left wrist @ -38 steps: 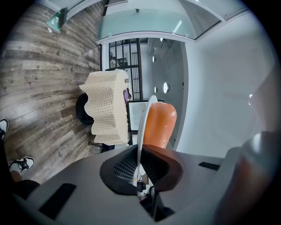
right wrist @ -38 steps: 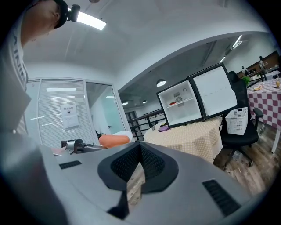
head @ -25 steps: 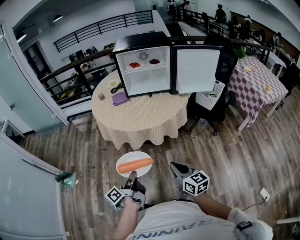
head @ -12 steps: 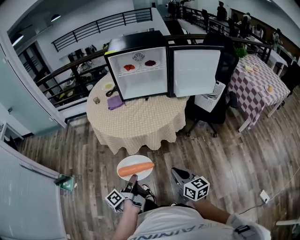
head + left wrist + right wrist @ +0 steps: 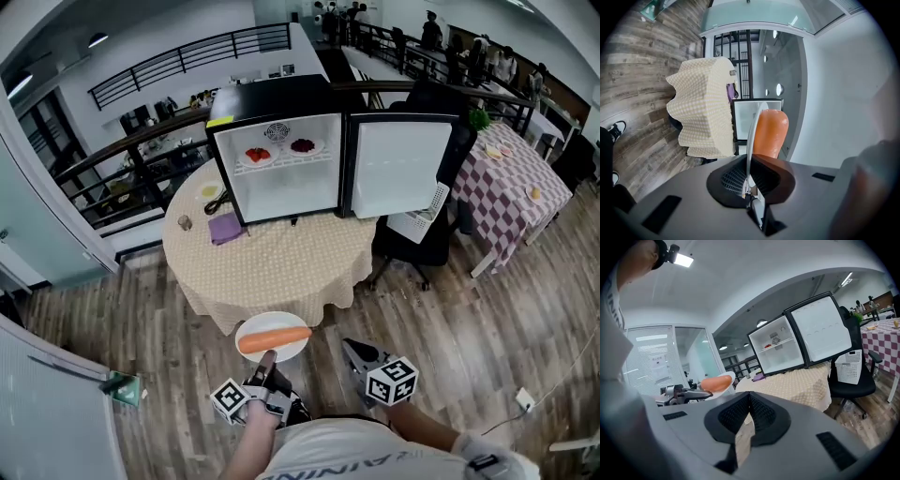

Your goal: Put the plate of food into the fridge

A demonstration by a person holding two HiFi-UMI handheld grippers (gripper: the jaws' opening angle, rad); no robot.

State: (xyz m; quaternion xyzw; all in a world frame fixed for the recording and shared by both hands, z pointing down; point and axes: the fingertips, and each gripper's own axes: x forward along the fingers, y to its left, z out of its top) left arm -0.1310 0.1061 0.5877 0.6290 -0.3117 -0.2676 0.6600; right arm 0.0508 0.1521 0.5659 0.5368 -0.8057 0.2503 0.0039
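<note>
Short of the near edge of the table (image 5: pixel 272 267), the left tongs (image 5: pixel 266 358) pinch only the rim of the plate (image 5: pixel 281 321) while the right tongs (image 5: pixel 352 349) sit closed and empty, so a tilt could spill the carrot (image 5: pixel 274 339).

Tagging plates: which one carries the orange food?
The plate clamped in the left tongs, short of the table; the two on the fridge shelf hold red food and dark food.

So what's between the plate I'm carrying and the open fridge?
In the head view, only bare checked tablecloth lies between the plate and the fridge; the purple cloth sits off to the left.
</note>
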